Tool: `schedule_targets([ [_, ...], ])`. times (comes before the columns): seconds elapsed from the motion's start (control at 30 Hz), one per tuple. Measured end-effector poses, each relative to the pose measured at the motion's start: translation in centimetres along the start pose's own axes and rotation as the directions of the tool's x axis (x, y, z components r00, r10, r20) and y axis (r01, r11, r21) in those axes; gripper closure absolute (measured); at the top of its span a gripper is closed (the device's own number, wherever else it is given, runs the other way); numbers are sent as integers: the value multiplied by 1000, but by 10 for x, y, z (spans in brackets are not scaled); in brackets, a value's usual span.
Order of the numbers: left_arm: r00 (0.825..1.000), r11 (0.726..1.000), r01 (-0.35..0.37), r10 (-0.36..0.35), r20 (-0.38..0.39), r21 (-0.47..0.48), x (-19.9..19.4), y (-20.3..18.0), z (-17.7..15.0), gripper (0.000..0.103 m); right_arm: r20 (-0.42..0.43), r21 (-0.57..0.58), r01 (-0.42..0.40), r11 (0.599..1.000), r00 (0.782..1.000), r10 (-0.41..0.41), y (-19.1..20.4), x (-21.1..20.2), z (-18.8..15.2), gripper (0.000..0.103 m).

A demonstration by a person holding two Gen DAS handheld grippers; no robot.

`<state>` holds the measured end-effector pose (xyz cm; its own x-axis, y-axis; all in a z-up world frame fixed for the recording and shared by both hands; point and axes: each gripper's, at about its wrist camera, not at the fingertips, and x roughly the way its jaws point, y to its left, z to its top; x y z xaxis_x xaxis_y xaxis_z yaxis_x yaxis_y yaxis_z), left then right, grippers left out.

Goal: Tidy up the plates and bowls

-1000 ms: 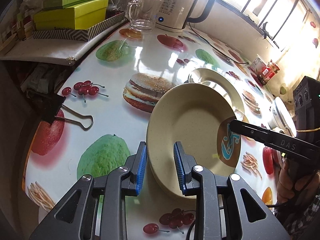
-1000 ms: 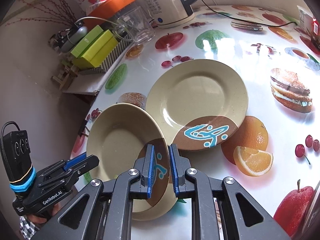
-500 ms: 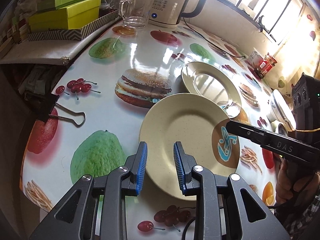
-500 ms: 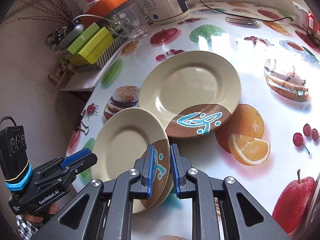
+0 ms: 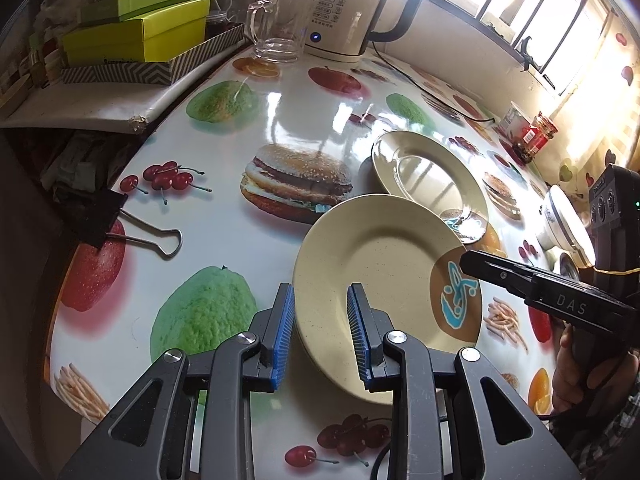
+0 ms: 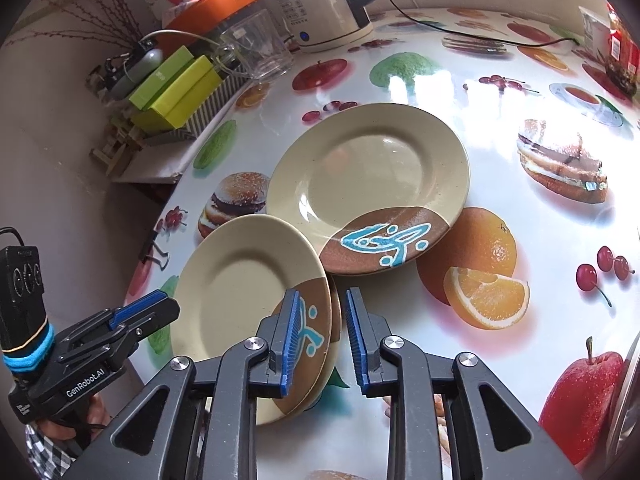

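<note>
i am working over a glossy table (image 5: pixel 280 120) printed with fruit and burgers, with a kettle (image 5: pixel 344 12), a glass mug (image 5: pixel 276 24) and green boxes (image 5: pixel 140 28) crowding the far edge under a bright window.

my right gripper (image 6: pixel 322 336) is letting go: its jaws are opening, and the brown-and-blue edge of the near plate (image 6: pixel 244 296) is sitting between the blue pads, which are no longer pinching it. that near plate is lying close to the table's front edge, and there seems to be a second rim under it, though i am not sure from this angle. the far plate (image 6: pixel 368 176) is resting just beyond, its painted edge close to the near one.

my left gripper (image 5: pixel 320 336) is hovering partly open around the opposite rim of the near plate, with a gap showing on both sides, so it is gripping nothing.

to finish this release well, i am judging that i should be widening the right jaws fully before pulling back, then drawing straight away along the fingers so a pad is not dragging the rim and sliding the plate toward the table edge. the left gripper should be staying steady beside the rim as a guard.
</note>
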<state>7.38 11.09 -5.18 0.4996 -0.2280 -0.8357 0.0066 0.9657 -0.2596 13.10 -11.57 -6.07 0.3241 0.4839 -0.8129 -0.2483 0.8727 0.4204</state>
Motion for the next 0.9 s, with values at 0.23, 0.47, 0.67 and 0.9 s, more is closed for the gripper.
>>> schedule_targets([
  [0.23,1000,1000,-3,3,-4,-8,3,3,1,75,-5,-2,1,1000,1000,-1,-1,1,-2,68],
  [0.47,997,997,49,-51,-52,-54,15,12,-1,75,-23,11,-9,1000,1000,9,-3,7,-6,66],
  [0.67,993,993,88,-94,-78,-80,19,17,-6,75,-34,11,-38,999,999,38,2,9,-10,72],
  [0.9,994,993,76,-83,-75,-93,17,23,-6,75,-38,32,-54,998,998,55,4,9,-16,78],
])
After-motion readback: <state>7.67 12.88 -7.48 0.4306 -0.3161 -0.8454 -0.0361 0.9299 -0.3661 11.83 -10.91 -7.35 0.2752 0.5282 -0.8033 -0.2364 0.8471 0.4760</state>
